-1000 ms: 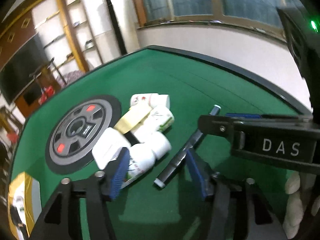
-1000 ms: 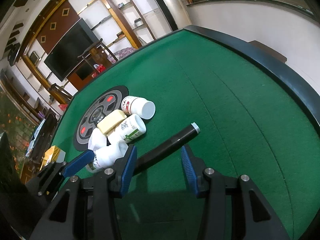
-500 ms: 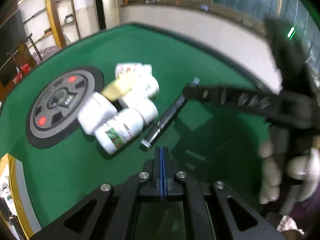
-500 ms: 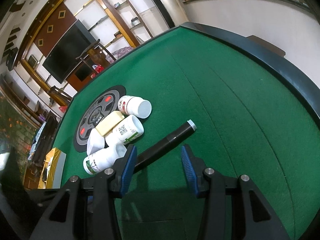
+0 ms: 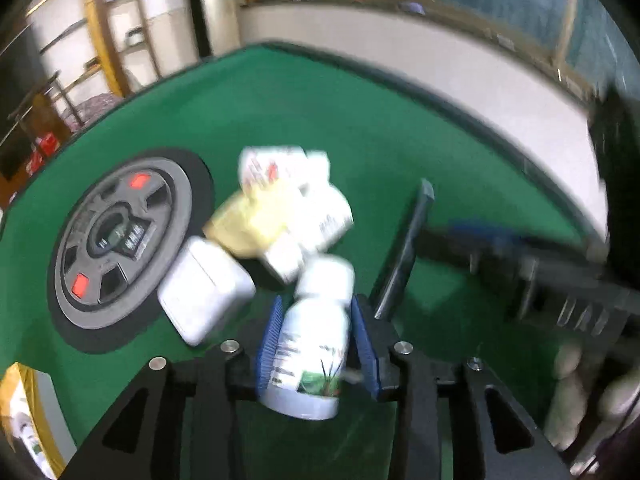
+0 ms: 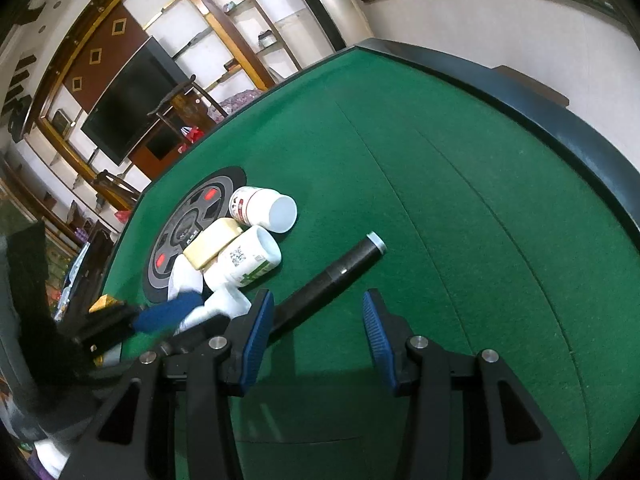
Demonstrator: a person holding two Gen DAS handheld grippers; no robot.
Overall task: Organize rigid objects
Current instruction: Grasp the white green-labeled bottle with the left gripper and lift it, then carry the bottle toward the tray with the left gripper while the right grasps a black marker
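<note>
Left tool clamped across white bottle, mid-body between pads. Right tool wide open, empty; black tube just ahead-left on counter. Rigid, light, likely slick plastic; best gripped at label.

On the green felt table, the right gripper hangs with jaws apart beside a black tube. White bottles and a cream box cluster near the wheel-printed mat.

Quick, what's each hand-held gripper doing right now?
Left hand-held gripper: closed on the white bottle.
Right hand-held gripper: open, holding nothing.
</note>
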